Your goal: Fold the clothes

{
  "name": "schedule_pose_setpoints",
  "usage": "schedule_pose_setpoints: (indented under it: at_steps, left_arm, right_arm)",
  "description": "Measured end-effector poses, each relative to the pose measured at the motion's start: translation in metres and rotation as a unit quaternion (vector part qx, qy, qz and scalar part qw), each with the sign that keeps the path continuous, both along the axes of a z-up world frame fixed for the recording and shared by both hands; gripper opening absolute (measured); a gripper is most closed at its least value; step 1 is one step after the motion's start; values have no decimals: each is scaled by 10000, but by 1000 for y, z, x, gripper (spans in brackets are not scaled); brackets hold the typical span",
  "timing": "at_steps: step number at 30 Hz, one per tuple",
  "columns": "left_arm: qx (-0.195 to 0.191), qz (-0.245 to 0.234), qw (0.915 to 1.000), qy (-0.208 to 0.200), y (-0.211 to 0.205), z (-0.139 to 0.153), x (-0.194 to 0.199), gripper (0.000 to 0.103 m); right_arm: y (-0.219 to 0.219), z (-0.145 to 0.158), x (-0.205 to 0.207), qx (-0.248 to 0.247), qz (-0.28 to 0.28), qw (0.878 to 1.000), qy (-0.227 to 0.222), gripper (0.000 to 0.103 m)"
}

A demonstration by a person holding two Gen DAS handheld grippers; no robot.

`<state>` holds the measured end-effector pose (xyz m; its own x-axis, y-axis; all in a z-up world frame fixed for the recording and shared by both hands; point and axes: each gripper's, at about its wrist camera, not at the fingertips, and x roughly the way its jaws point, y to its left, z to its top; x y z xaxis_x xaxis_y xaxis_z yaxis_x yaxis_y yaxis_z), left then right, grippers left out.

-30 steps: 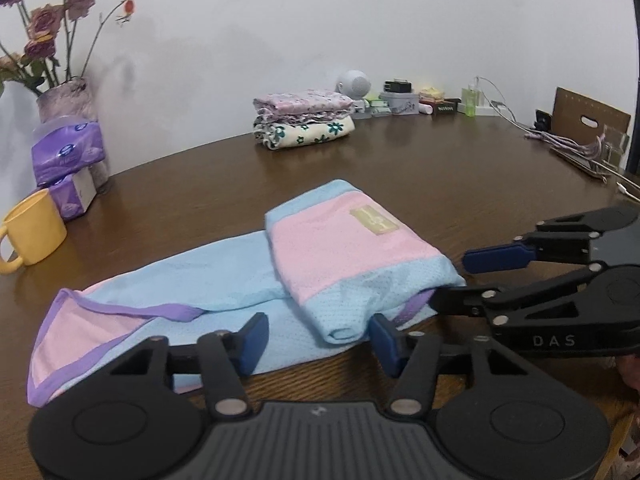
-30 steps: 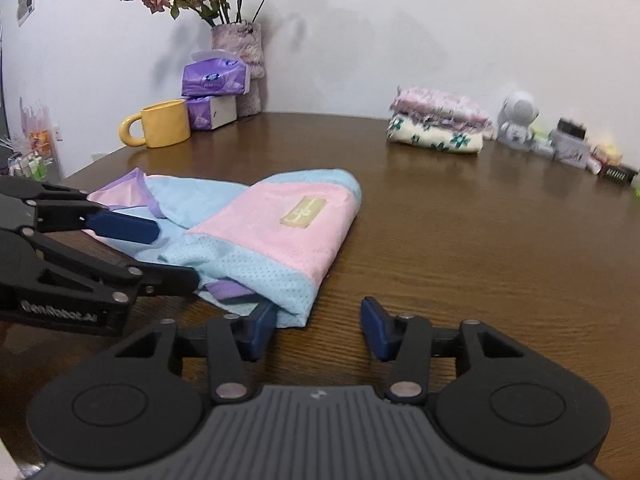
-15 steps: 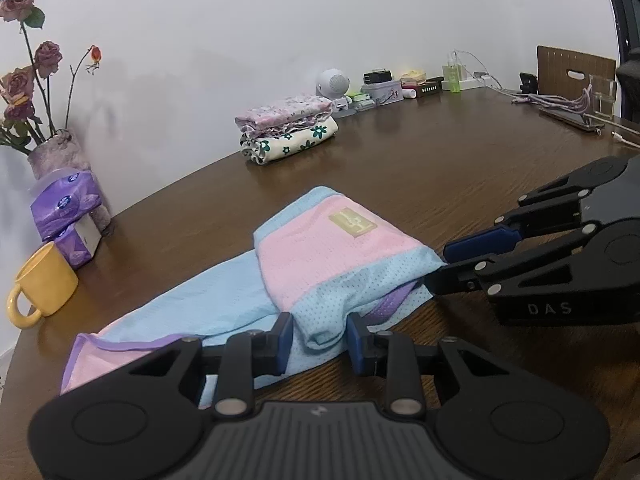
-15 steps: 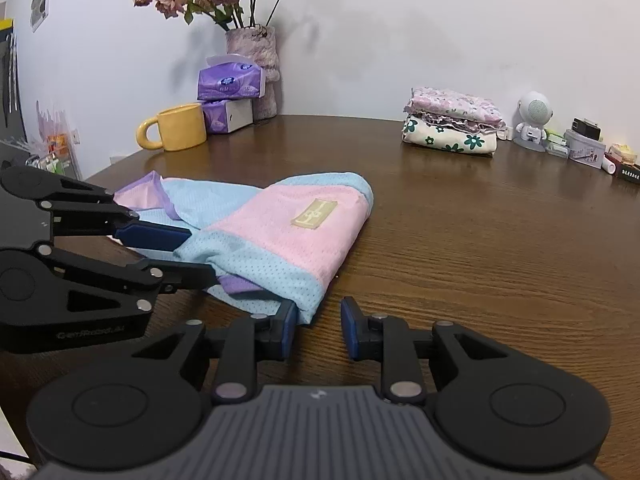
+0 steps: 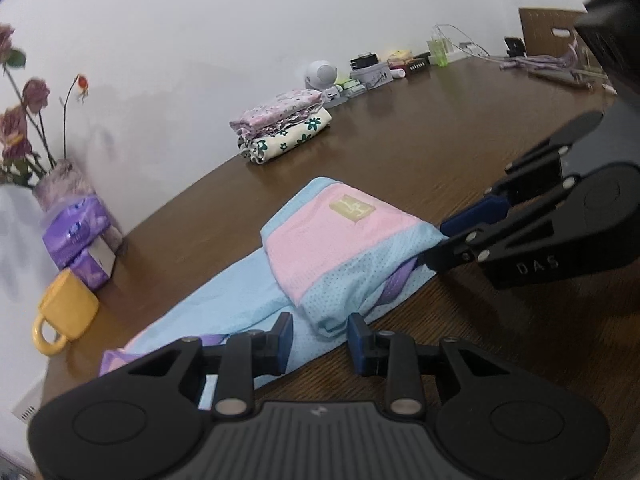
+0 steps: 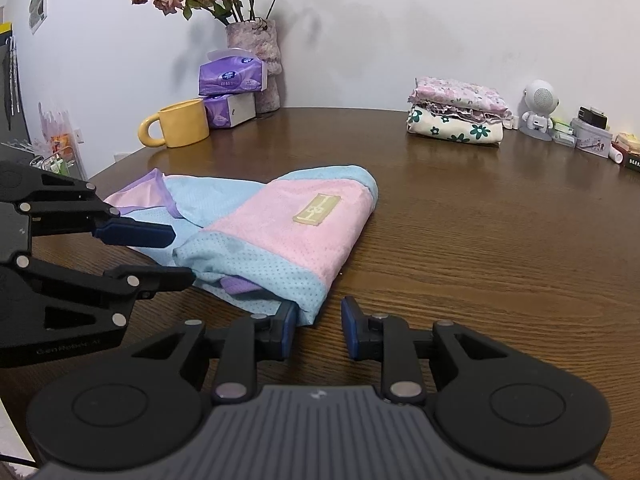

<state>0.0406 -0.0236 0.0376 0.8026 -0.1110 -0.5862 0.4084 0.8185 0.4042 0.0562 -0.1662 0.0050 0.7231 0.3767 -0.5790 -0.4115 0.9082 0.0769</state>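
A pink and light-blue garment (image 5: pixel 340 240) (image 6: pixel 288 236) with purple trim and a tan label lies partly folded on the brown wooden table (image 6: pixel 480 240). My left gripper (image 5: pixel 320 340) (image 6: pixel 182 258) sits at the folded part's near left corner. Its jaws stand narrow with the blue mesh edge between them, and no pinch shows. At the near right corner is my right gripper (image 6: pixel 318 326) (image 5: pixel 436 242). The corner lies against its left pad (image 6: pixel 287 322), and bare wood shows before the right pad. The garment rests flat.
A stack of folded floral clothes (image 6: pixel 456 116) (image 5: pixel 284 128) sits at the back. A yellow mug (image 6: pixel 180 124), purple tissue packs (image 6: pixel 232 76) and a flower vase (image 6: pixel 252 56) stand at the back left. A white toy robot (image 6: pixel 538 108) and small boxes line the back right.
The jaws of both grippers have narrowed around the garment's near corners. The left wrist view has tilted and shifted a little. The garment has stayed in place.
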Motion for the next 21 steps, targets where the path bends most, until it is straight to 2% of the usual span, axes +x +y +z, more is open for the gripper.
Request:
schedule_pose_setpoints:
  at_steps: [6, 9, 11, 12, 16, 21]
  left_arm:
    - [459, -111, 9986, -237, -9, -5, 0, 24]
    - [558, -211, 9978, -288, -13, -4, -1, 18]
    - [608, -261, 9974, -300, -15, -5, -1, 7]
    - [603, -264, 9973, -322, -16, -6, -2, 5]
    - [173, -89, 9993, -323, -10, -1, -2, 3]
    - [-620, 412, 9972, -27, 5, -2, 4, 2]
  right_arm:
    - [-1, 1, 0, 11, 20, 10000, -43, 24]
    - [0, 2, -1, -18, 31, 10000, -68, 24]
    - [0, 1, 0, -26, 40, 10000, -66, 24]
    - [0, 1, 0, -28, 52, 10000, -66, 24]
    - [2, 2, -2, -7, 77, 9999, -83, 9]
    - [-1, 1, -2, 70, 35, 10000, -38, 5]
